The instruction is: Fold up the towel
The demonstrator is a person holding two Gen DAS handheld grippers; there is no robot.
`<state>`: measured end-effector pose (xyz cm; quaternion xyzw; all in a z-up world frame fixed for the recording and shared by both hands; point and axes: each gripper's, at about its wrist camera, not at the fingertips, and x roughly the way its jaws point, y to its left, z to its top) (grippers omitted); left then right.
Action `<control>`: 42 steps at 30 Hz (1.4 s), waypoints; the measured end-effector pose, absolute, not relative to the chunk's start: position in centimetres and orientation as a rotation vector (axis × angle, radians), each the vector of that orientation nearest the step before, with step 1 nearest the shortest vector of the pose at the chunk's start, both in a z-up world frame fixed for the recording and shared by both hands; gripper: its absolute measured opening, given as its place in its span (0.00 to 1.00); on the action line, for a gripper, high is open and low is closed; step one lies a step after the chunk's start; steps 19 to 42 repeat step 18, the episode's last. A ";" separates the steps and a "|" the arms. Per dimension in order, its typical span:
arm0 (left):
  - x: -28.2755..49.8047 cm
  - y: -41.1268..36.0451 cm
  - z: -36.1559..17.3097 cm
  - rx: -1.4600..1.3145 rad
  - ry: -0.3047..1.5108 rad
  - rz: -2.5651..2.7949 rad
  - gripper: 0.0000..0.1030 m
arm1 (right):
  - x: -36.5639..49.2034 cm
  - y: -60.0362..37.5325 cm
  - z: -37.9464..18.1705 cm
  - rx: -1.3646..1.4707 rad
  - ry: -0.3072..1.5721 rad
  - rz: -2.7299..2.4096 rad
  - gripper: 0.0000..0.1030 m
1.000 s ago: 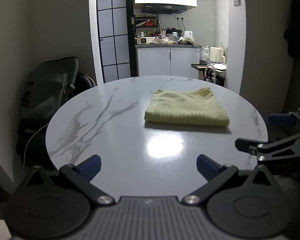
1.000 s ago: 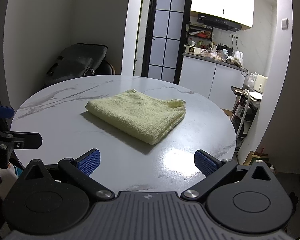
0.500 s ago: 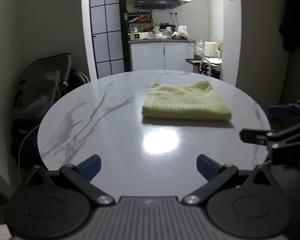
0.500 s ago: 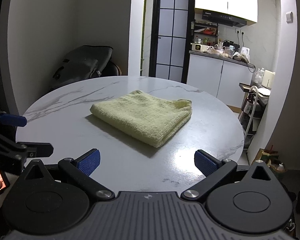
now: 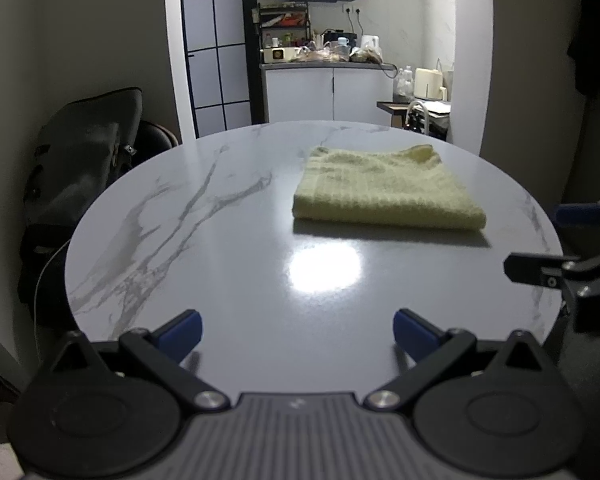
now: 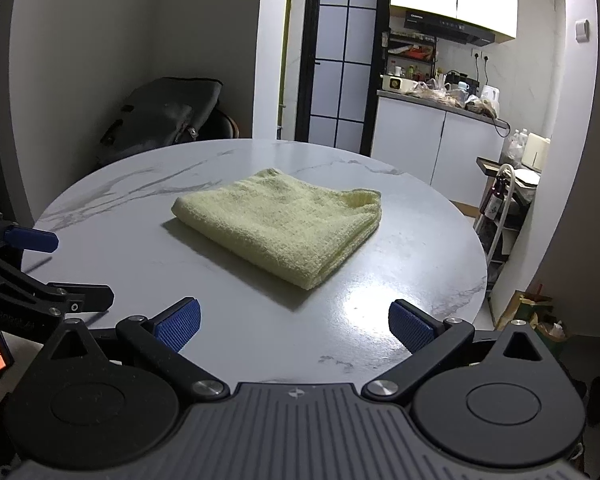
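A pale yellow towel (image 5: pixel 384 190) lies folded into a thick square on the round marble table (image 5: pixel 220 248), right of centre; it shows again as the towel (image 6: pixel 284 220) mid-table in the right wrist view. My left gripper (image 5: pixel 296 332) hovers open over the near table edge, well short of the towel, nothing between its blue pads. My right gripper (image 6: pixel 294 326) is open too, empty, at the near right rim. Each gripper appears at the edge of the other's view: the right gripper (image 5: pixel 556 240), the left gripper (image 6: pixel 56 264).
A dark bag on a chair (image 5: pixel 80 160) stands left of the table. Behind are a glass-paned door (image 6: pixel 340 72) and a kitchen counter (image 5: pixel 324 64) crowded with items. A small rack with bottles (image 6: pixel 504 200) stands at the right.
Both grippers drifted slightly, staying open at the near table edge. The towel has not moved.
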<state>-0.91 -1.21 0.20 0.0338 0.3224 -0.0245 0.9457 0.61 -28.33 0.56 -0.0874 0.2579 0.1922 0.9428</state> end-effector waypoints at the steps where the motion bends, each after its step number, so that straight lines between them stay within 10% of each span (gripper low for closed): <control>1: -0.9 -1.2 0.2 0.066 0.658 -0.053 1.00 | 0.7 -28.3 0.5 -0.180 0.527 0.393 0.99; 42: -0.1 -0.8 0.3 0.054 0.645 -0.069 1.00 | 1.4 -28.3 0.9 -0.172 0.543 0.395 0.99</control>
